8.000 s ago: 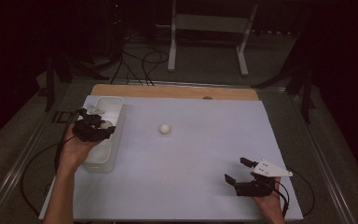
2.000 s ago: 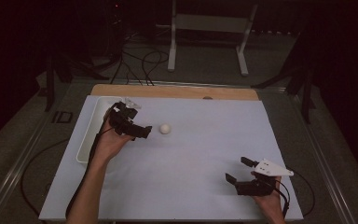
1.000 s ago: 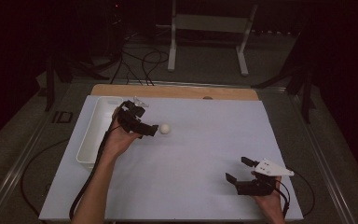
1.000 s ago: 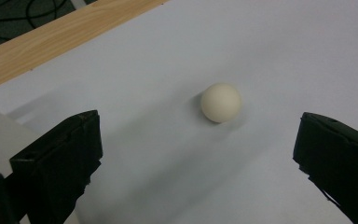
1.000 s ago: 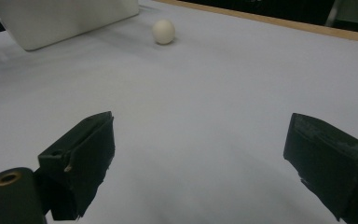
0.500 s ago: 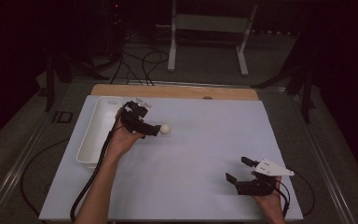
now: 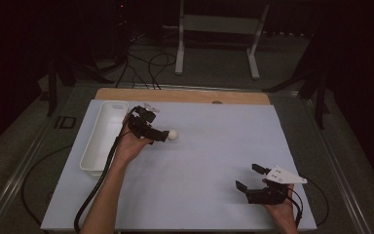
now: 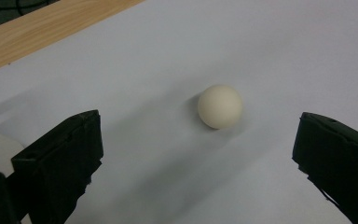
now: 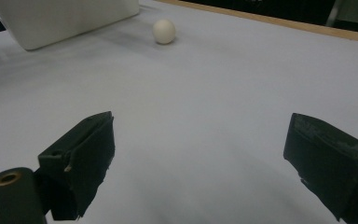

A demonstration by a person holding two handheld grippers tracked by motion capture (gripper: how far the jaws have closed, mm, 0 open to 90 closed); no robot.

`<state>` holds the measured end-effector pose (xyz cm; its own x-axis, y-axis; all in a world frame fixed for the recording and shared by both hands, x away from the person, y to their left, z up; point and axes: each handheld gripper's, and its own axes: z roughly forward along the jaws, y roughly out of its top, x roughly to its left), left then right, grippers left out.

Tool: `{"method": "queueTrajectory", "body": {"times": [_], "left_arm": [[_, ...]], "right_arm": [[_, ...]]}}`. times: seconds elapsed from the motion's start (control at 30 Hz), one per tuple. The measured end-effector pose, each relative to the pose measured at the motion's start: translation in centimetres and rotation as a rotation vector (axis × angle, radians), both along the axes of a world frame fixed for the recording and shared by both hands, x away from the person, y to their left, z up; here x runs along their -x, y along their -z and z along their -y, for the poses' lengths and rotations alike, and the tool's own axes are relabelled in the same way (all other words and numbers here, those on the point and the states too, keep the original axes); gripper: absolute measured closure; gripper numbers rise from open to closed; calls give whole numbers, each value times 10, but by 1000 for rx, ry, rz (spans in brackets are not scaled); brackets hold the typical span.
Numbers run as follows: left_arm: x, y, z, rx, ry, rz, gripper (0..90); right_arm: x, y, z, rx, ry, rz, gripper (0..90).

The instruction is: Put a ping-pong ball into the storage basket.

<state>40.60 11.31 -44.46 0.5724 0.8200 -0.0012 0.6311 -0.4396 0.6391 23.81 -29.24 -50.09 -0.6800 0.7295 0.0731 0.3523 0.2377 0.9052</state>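
the ball (image 7: pixel 173 134) is a small, smooth, cream-white sphere lying on the pale sheet (image 7: pixel 214 161) that covers the table, in the far left part of the scene, just right of the white tray (image 7: pixel 102 139) and apart from it. in the left gripper view it (image 8: pixel 219 106) sits on the sheet ahead of the jaws, a little right of the middle of the gap, touching neither.

the left gripper (image 7: pixel 160 136) is spread wide with nothing in it, its tips just short of the ball on the ball's left. the right gripper (image 7: pixel 247 177) rests near the right front corner of the sheet, well apart from the ball, also wide open and empty; its own view shows the ball (image 9: pixel 163 31) far off beside the tray (image 9: pixel 65 16).

by its look the ball is probably light and hollow, like a table-tennis ball: stiff enough for a gentle pinch, but liable to dent under a hard one. its matte round surface gives the flat pads little to bear on, so it will likely roll at a nudge or squirt out if squeezed off centre. the sound hold is across its widest girth, one pad on each side and level with the middle, closing slowly and evenly so neither pad pushes it away first.
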Motion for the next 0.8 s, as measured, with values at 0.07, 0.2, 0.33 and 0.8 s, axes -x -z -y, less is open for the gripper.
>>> {"method": "queueTrajectory", "body": {"times": [0.07, 0.2, 0.33, 0.8], "left_arm": [[-1, 1, 1, -1, -1, -2, 21], [-2, 3, 1, 2, -3, -9, 22], [-4, 5, 2, 6, -4, -11, 26], [-8, 10, 8, 15, -2, -24, 29]], "right_arm": [[0, 0, 0, -1, 1, -1, 83], [0, 0, 0, 0, 1, -2, 82], [0, 0, 0, 1, 1, -2, 82], [0, 0, 0, 1, -1, -2, 82]]}}
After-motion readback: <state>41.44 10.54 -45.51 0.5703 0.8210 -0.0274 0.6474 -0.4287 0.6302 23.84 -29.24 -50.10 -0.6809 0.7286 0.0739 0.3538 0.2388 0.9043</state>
